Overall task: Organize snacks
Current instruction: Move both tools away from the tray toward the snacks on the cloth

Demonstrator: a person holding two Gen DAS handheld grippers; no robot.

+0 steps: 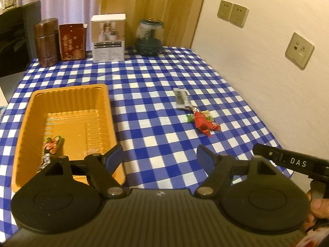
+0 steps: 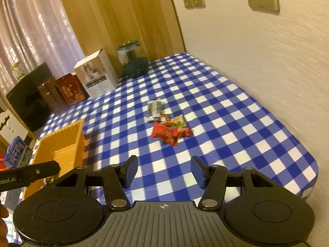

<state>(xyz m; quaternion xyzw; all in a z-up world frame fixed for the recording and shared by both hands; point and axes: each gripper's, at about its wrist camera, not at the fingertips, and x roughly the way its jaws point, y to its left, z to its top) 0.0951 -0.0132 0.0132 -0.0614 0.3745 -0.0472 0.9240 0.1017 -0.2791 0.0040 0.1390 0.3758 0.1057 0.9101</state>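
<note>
An orange plastic tray (image 1: pixel 41 107) sits at the left of the checked table, with a small wrapped snack (image 1: pixel 53 144) and a dark packet (image 1: pixel 45 160) inside it near the front. It also shows in the right wrist view (image 2: pixel 61 142). A loose pile of snacks lies mid-table: a grey packet (image 1: pixel 181 97) (image 2: pixel 155 108), red wrappers (image 1: pixel 202 123) (image 2: pixel 164 132) and a green-and-yellow one (image 2: pixel 178 121). My left gripper (image 1: pixel 160 158) is open and empty beside the tray's right front corner. My right gripper (image 2: pixel 163 170) is open and empty, in front of the pile.
At the table's back stand a brown canister (image 1: pixel 45 42), a red tin (image 1: pixel 72 42), a white box (image 1: pixel 108 38) and a glass jar (image 1: pixel 149 38). A wall (image 1: pixel 267 61) with sockets runs along the right edge. A black appliance (image 1: pixel 14 41) stands at the left.
</note>
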